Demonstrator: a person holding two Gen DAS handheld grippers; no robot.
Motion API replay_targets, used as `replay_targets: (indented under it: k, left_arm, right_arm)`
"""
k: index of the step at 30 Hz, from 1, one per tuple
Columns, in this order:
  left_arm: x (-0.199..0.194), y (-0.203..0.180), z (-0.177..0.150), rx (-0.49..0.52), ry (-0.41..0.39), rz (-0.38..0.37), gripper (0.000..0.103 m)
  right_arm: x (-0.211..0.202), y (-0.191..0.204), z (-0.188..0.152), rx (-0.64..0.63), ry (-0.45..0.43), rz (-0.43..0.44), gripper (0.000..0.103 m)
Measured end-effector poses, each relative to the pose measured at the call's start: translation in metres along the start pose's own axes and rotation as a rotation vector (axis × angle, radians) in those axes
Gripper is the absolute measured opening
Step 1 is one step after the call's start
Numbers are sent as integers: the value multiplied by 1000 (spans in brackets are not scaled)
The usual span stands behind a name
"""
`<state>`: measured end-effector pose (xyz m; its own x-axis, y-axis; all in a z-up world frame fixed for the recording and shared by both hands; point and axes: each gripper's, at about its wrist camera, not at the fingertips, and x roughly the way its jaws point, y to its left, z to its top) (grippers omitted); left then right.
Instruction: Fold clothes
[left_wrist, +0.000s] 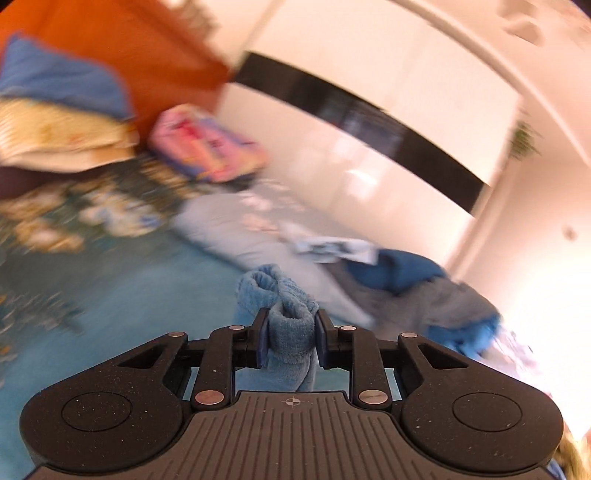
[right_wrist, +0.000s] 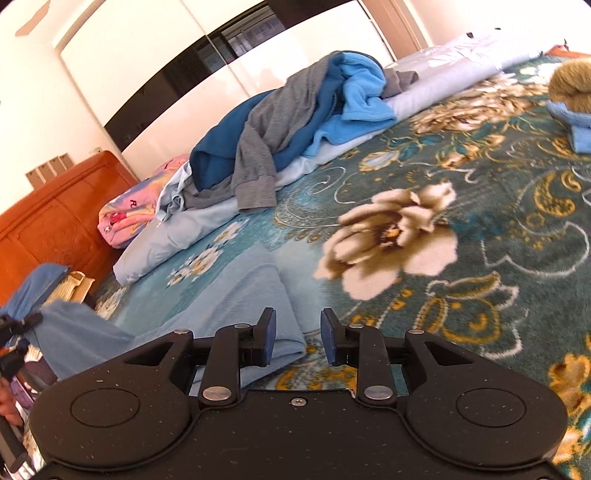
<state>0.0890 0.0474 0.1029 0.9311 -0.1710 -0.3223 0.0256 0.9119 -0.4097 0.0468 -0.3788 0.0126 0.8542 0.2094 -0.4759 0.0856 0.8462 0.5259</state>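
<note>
A light blue fleece garment (right_wrist: 236, 295) lies spread on the floral bedspread (right_wrist: 424, 258) and runs off to the left, where it is lifted. In the left wrist view a bunched fold of the same light blue garment (left_wrist: 291, 295) stands up between the pads, and my left gripper (left_wrist: 290, 338) is shut on it; that view is blurred. My right gripper (right_wrist: 298, 338) hangs low over the garment's near corner with its jaws apart. The corner lies under its left finger, and nothing is pinched.
A pile of grey, dark blue and light blue clothes (right_wrist: 295, 114) rests on a pale folded quilt (right_wrist: 177, 236) along the bed's far side. A pink pillow (right_wrist: 129, 218) and the orange headboard (right_wrist: 55, 214) are at the left. A plush toy (right_wrist: 570, 86) sits far right.
</note>
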Motion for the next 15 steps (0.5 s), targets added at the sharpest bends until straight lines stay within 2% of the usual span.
replay_targets:
  k: [4, 7, 11, 15]
  left_arm:
    - [25, -69, -21, 105, 71, -152, 21]
    - [52, -108, -51, 151, 157, -210, 21]
    - [87, -143, -97, 193, 276, -227, 21]
    - [108, -156, -137, 252, 395, -196, 22]
  right_arm:
    - [-2, -14, -2, 37, -8, 11, 28]
    - [-4, -24, -2, 67, -15, 11, 28]
    - [-6, -34, -3, 90, -15, 7, 28]
    - [-5, -40, -4, 98, -7, 2, 29]
